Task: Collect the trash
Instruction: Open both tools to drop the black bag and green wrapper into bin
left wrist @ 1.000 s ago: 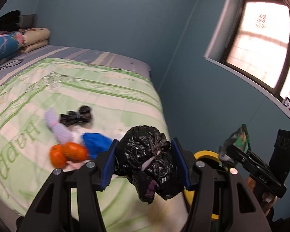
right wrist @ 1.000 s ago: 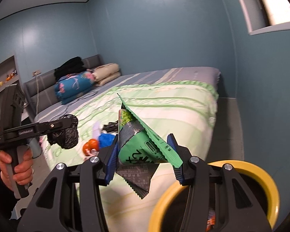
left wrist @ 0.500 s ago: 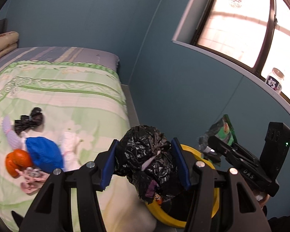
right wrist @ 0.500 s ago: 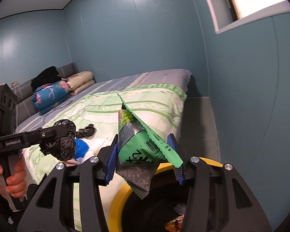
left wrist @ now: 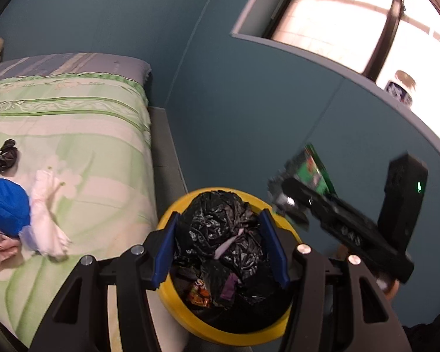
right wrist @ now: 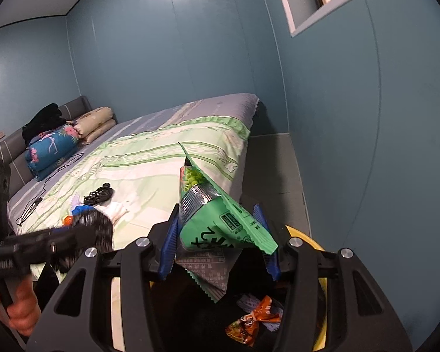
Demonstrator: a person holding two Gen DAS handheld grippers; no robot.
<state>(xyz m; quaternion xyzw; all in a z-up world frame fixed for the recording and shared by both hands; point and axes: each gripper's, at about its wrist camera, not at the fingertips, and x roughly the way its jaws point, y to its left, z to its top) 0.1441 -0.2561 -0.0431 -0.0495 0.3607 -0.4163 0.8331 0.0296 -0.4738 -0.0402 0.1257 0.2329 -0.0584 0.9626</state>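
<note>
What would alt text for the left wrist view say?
The left tool grips a crumpled black plastic bag above a yellow-rimmed trash bin. Left lies a bed with clutter; right, the other tool holds a green snack wrapper.

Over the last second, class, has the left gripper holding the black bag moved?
Yes. The left gripper, shut on the black bag, has swung away from the bed and now sits over the yellow bin.

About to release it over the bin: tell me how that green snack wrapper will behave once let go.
The green snack wrapper looks thin, creased and empty, so probably light and floppy. It may flutter rather than drop straight. Its foil lining looks slick, so it may slide off the right gripper easily.
</note>
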